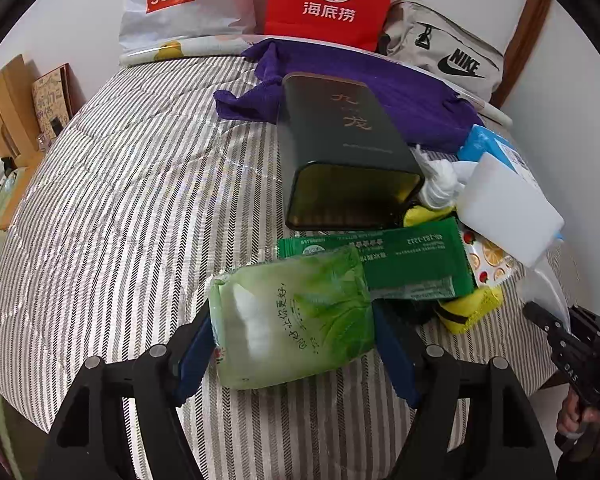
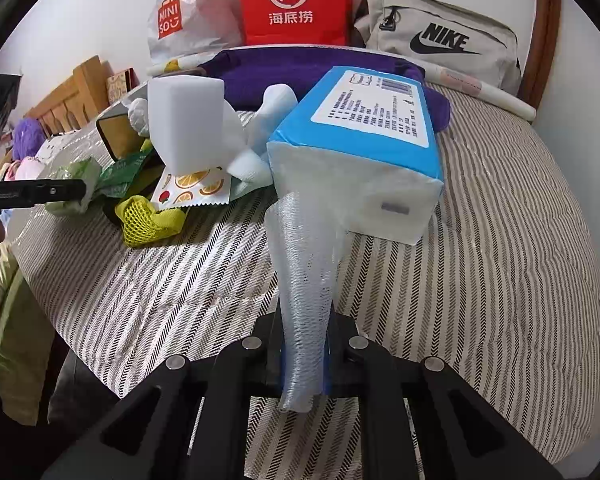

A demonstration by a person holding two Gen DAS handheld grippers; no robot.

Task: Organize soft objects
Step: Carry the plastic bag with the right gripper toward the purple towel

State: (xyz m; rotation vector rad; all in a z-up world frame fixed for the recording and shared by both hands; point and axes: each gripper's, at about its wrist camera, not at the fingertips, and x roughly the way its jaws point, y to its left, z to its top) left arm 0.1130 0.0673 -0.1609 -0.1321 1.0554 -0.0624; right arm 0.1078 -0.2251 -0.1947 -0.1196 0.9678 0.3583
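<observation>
My left gripper [image 1: 294, 344] is shut on a light green tissue pack [image 1: 292, 316], held over the striped bed cover [image 1: 120, 200]. My right gripper [image 2: 305, 356] is shut on a white foam net sleeve [image 2: 306, 280] that stands up between its fingers. Beyond it lies a blue tissue pack [image 2: 364, 136]. A pile holds a dark green tin box [image 1: 340, 152] on its side, a green sachet [image 1: 400, 264], a yellow mesh sponge [image 2: 144, 220], a fruit-print packet [image 2: 192, 188] and a white foam block [image 2: 184, 120]. The left gripper also shows in the right wrist view [image 2: 85, 190].
A purple towel [image 1: 380, 92] lies behind the pile. A red paper bag [image 1: 332, 0], a white Miniso bag [image 1: 172, 4] and a beige Nike bag [image 2: 440, 40] stand against the wall. A wooden headboard [image 1: 4, 108] is at the left.
</observation>
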